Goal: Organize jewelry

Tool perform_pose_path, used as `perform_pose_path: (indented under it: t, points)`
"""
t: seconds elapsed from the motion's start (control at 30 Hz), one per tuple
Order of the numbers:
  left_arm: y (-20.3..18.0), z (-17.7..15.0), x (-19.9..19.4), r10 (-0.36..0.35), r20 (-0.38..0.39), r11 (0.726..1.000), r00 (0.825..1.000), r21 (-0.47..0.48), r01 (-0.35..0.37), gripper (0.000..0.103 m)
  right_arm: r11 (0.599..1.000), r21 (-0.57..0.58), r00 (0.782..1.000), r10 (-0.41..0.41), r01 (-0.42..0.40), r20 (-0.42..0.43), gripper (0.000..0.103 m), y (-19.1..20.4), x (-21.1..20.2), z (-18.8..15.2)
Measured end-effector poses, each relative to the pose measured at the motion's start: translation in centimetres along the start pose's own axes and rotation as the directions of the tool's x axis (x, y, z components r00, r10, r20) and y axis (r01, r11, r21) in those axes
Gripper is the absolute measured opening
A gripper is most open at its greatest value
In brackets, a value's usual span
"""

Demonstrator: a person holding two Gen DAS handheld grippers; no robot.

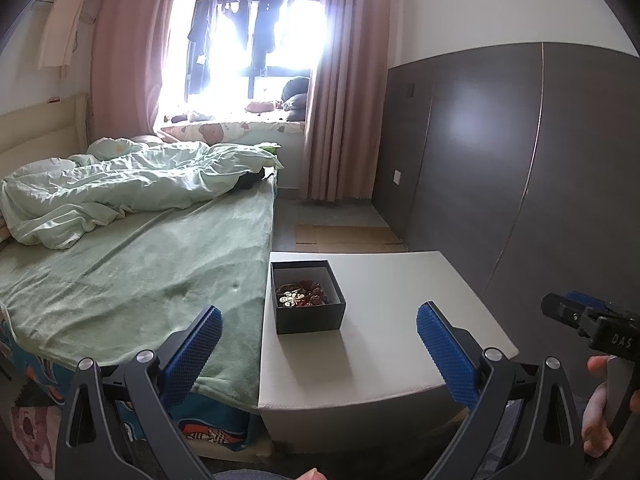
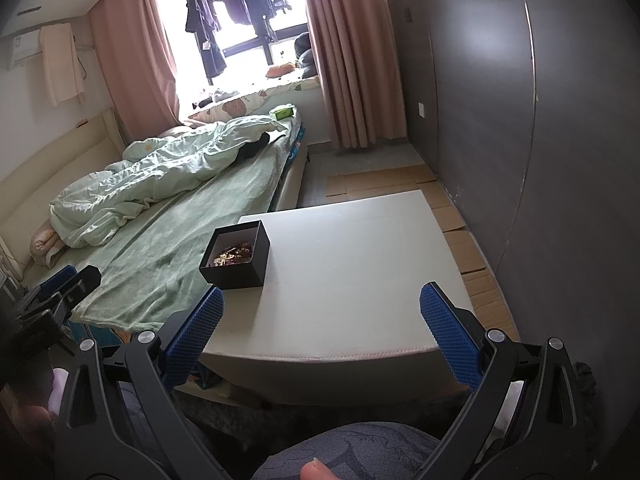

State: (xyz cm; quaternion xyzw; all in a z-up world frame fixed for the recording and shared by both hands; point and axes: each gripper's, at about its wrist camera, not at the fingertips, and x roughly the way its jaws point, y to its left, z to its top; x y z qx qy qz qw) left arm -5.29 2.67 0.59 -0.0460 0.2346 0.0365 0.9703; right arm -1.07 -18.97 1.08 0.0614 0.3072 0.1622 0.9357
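A small black open box (image 1: pixel 307 297) stands on the left side of a white table (image 1: pixel 384 320), beside the bed. Gold and dark red jewelry (image 1: pixel 300 295) lies tangled inside it. The box (image 2: pixel 237 255) and its jewelry (image 2: pixel 234 256) also show in the right wrist view, on the table (image 2: pixel 360 264). My left gripper (image 1: pixel 319 330) is open and empty, held short of the table's near edge, with the box ahead between its blue pads. My right gripper (image 2: pixel 322 312) is open and empty above the table's near edge, the box ahead to its left.
A bed with a green sheet (image 1: pixel 132 268) and a rumpled quilt (image 1: pixel 120 184) adjoins the table's left side. A dark grey wardrobe wall (image 1: pixel 520 168) runs along the right. Flattened cardboard (image 2: pixel 472 248) lies on the floor beyond the table. The other gripper shows at each view's edge (image 1: pixel 592 328).
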Motion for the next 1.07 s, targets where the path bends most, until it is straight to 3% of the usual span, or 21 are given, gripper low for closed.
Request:
perform_pose_path:
  t: [1.07]
  points:
    - [0.0,0.2,0.0,-0.007,0.015,1.0,1.0,-0.002,0.007,0.095,1.0,0.008,1.0,-0.018,0.018,-0.012,0.098,0.2,1.0,-0.2]
